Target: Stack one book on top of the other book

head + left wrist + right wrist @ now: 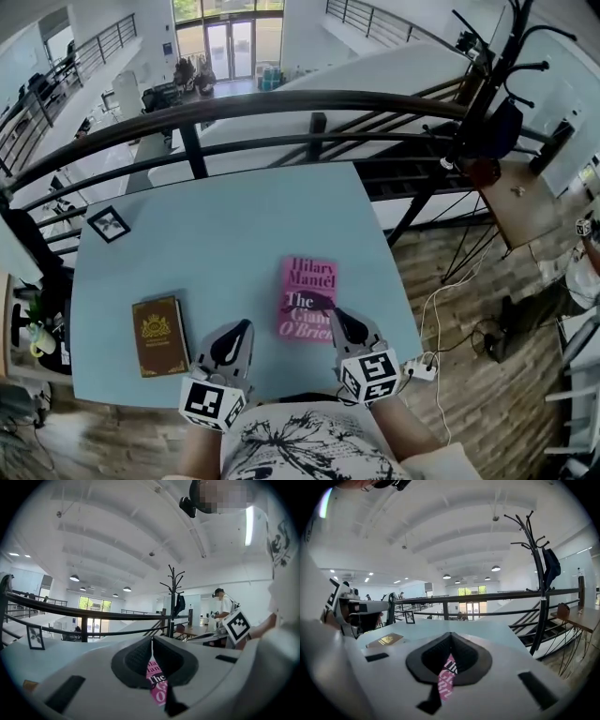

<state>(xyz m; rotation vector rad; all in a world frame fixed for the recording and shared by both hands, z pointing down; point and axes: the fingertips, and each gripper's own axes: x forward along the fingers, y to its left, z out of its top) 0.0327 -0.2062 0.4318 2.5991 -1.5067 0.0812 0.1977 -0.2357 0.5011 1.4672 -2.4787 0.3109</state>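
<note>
Book with pink cover (309,277) lies just ahead of right hand-held gripper (337,314).

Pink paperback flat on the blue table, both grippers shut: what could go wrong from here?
1. The left gripper and the right gripper both have jaws together; unless they open, they may just shove the pink paperback across the blue table.
2. It lies flat, so a jaw may not get under its edge.
3. The brown gold-embossed book sits near the table's near edge; a clumsy stack could push it off.
</note>
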